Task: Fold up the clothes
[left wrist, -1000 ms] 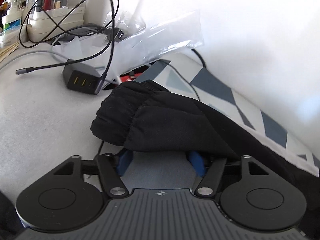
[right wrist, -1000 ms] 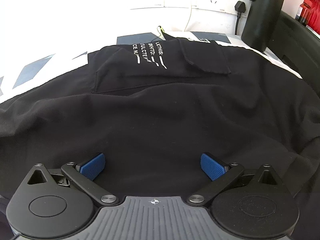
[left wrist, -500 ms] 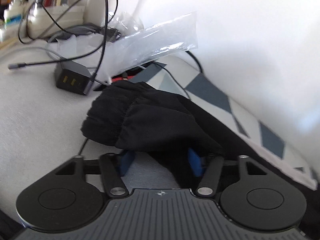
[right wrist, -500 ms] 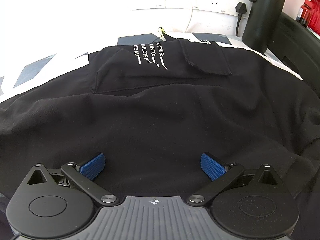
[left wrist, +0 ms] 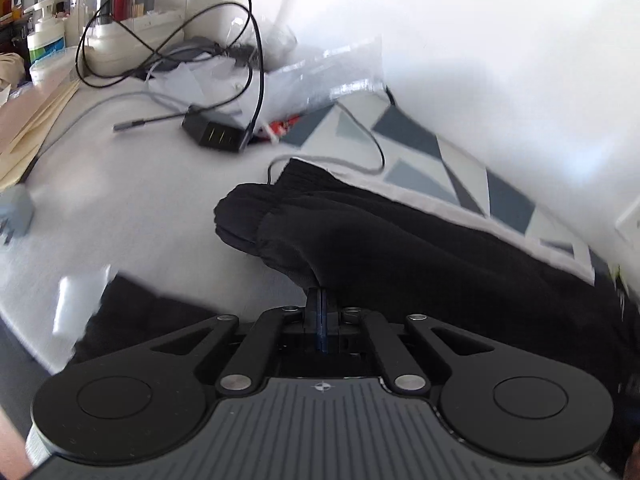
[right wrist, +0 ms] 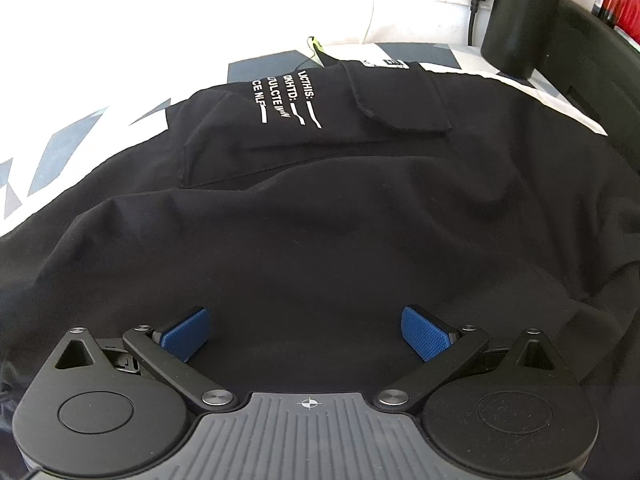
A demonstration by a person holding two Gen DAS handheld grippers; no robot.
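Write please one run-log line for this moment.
left gripper: shut on black garment cuff end | right gripper: open above garment, nothing held | step: fold starting

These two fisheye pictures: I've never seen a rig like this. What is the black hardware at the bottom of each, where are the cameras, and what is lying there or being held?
There is no robot arm here. A person carries a two-finger gripper in each hand, and a camera on each gripper looks forward along its fingers, so the black hardware at the bottom is the gripper itself.

In the left wrist view, the left gripper is shut, pinching the black garment just behind its ribbed cuff. Behind it on the pale table are looped cables, a black charger and a clear plastic bag.

In the right wrist view, the right gripper hangs open over the same garment's body, holding nothing; its blue pads stand wide apart. White lettering and a pocket flap show, with a dark bottle behind.
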